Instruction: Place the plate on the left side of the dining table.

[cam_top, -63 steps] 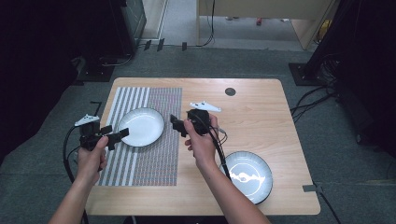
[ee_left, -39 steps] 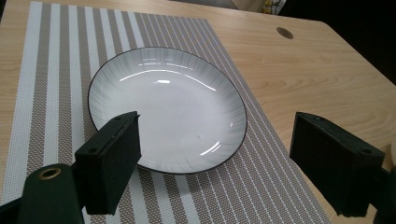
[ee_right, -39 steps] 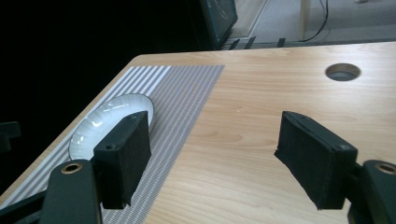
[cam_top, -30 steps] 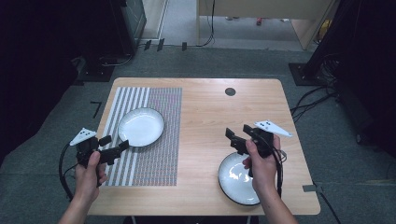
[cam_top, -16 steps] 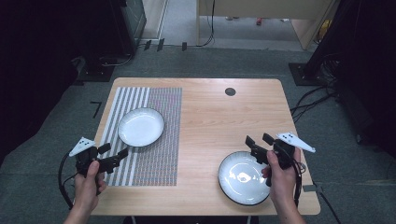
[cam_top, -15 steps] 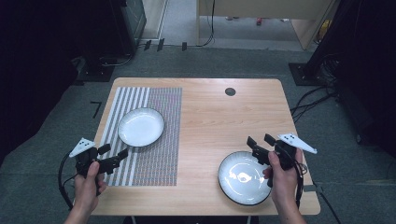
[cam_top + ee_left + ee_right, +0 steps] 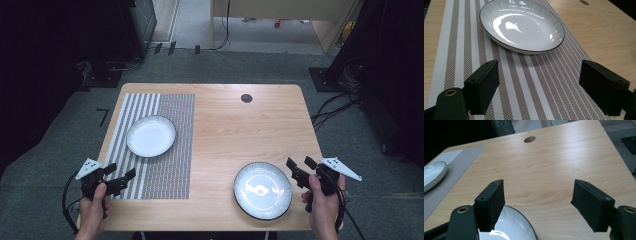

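Both grippers sit at the near table edge, jaws spread and empty: the right gripper [image 7: 301,168] just beside the near plate [image 7: 262,190] on bare wood, seemingly to grasp it; the left gripper [image 7: 120,176] over the striped mat [image 7: 170,150], facing the far plate [image 7: 151,135]

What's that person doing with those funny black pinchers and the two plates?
A person sits at a wooden table with a pincher tool in each hand. The left gripper is open, low over the striped placemat, pointing at the plate that sits on it. The right gripper is open too, right beside the rim of the second plate, which lies on the bare wood. Neither plate is held at this moment.
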